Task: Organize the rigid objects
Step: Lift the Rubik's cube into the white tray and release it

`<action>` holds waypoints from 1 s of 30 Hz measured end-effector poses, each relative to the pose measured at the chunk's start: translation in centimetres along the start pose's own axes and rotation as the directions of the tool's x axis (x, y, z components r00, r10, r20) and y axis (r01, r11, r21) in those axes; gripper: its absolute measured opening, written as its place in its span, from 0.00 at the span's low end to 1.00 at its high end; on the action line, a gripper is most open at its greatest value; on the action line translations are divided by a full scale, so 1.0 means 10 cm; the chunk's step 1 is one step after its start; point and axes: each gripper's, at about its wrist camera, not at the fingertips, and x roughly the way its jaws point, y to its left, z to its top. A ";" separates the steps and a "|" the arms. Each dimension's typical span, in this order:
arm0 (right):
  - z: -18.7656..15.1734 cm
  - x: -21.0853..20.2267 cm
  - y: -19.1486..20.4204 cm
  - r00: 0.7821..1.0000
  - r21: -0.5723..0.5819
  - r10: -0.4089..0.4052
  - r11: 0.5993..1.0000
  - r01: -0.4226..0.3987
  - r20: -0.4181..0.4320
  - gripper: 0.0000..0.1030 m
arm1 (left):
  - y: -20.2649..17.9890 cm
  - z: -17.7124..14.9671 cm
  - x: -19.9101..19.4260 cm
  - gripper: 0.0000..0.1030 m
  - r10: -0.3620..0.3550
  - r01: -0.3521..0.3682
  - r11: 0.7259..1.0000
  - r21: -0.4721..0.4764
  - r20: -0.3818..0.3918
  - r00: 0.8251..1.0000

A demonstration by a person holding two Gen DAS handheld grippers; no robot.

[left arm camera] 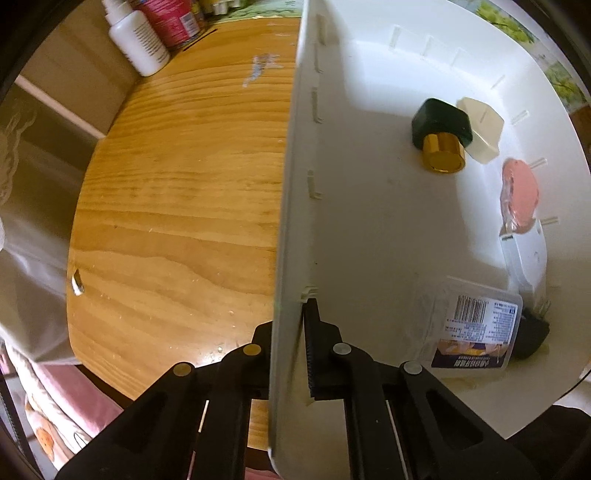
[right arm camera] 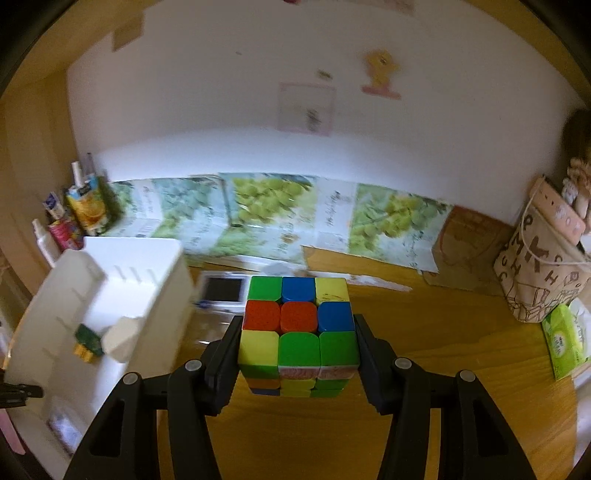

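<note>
My left gripper (left arm camera: 291, 332) is shut on the near wall of a white plastic bin (left arm camera: 291, 206), one finger outside and one inside. The bin holds a dark green bottle with a gold cap (left arm camera: 441, 131), a cream block (left arm camera: 480, 129), a pink roll (left arm camera: 519, 195), a white item (left arm camera: 524, 254) and a clear labelled box (left arm camera: 476, 328). My right gripper (right arm camera: 298, 339) is shut on a Rubik's cube (right arm camera: 298, 325) and holds it above the wooden table, to the right of the bin (right arm camera: 122, 295).
The wooden table (left arm camera: 177, 206) lies left of the bin. A white spray bottle (left arm camera: 138, 38) and a red can (left arm camera: 171, 18) stand at its far edge. A small framed device (right arm camera: 223, 291), grape-print boxes (right arm camera: 266, 214), a patterned bag (right arm camera: 535, 266) and a green tissue pack (right arm camera: 565, 339) stand behind and right.
</note>
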 end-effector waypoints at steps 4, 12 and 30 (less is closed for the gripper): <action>0.02 -0.20 0.28 0.999 -0.011 0.027 1.000 -0.027 0.023 0.55 | 0.04 0.04 0.04 0.07 -0.038 0.039 0.999 0.032 -0.015 0.999; -0.03 -0.53 0.95 0.992 -0.074 0.119 0.991 -0.116 0.049 0.55 | 0.13 0.07 0.07 0.07 -0.101 0.103 0.989 0.103 -0.024 0.995; -0.19 -0.73 1.68 0.968 -0.212 0.249 0.946 -0.246 -0.012 0.55 | 0.44 0.28 0.06 0.08 -0.120 0.119 0.992 0.049 0.014 0.993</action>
